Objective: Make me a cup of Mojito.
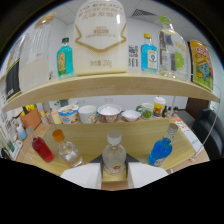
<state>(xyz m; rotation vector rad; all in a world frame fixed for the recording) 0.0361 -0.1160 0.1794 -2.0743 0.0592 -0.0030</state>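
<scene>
My gripper (114, 169) is shut on a clear bottle with a white cap (114, 152); both pale fingers (84, 176) press its lower sides. The bottle stands upright just over the wooden counter (90, 135). Beyond the fingers, a blue bottle with a grey cap (161, 149) stands to the right. To the left are a clear bottle with an orange cap (66, 148) and a red bottle (42, 149).
A low shelf behind the bottles holds several cups and bowls (108, 113). The upper wooden shelf (115, 84) carries a big white bag (100, 37), two blue bottles (149, 56), a clear bottle with a green label (173, 52) and a colourful packet (202, 62).
</scene>
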